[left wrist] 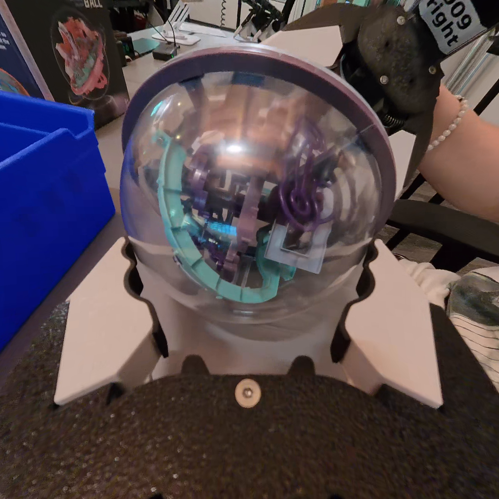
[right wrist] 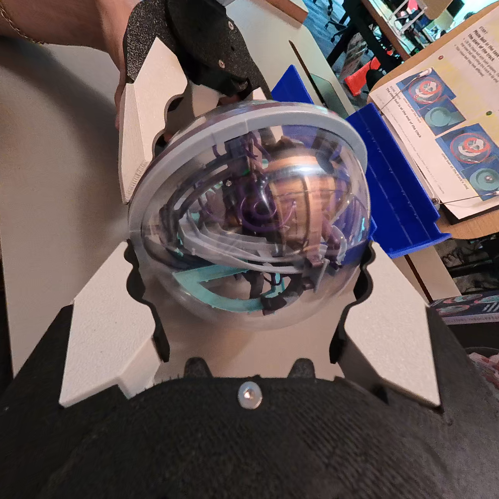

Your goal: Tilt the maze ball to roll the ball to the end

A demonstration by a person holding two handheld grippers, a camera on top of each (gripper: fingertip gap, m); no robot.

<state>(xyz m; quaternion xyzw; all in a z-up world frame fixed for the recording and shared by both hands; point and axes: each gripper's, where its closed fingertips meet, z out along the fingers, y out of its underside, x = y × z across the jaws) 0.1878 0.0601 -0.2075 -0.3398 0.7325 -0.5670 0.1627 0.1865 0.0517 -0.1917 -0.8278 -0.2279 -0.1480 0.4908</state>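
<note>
The maze ball [left wrist: 253, 183] is a clear sphere with a purple-grey ring around its middle and teal, lilac and purple tracks inside. It is held up between both grippers, ring tilted. My left gripper [left wrist: 249, 243] clasps its near half, the dark inner edges of both white fingers [left wrist: 108, 310] against the shell. My right gripper [left wrist: 391, 67] grips the far side. In the right wrist view the ball [right wrist: 248, 216] sits between the right gripper's [right wrist: 248, 248] white fingers [right wrist: 383, 310], which touch its sides; the left gripper [right wrist: 205, 54] holds the far side. I cannot pick out the small ball inside.
A blue bin [left wrist: 40, 189] stands close on the left and also shows in the right wrist view [right wrist: 399, 189]. The toy's dark box [left wrist: 81, 54] stands behind it. A printed instruction sheet [right wrist: 445, 121] lies on cardboard. A person's forearm [left wrist: 459, 167] reaches in from the right.
</note>
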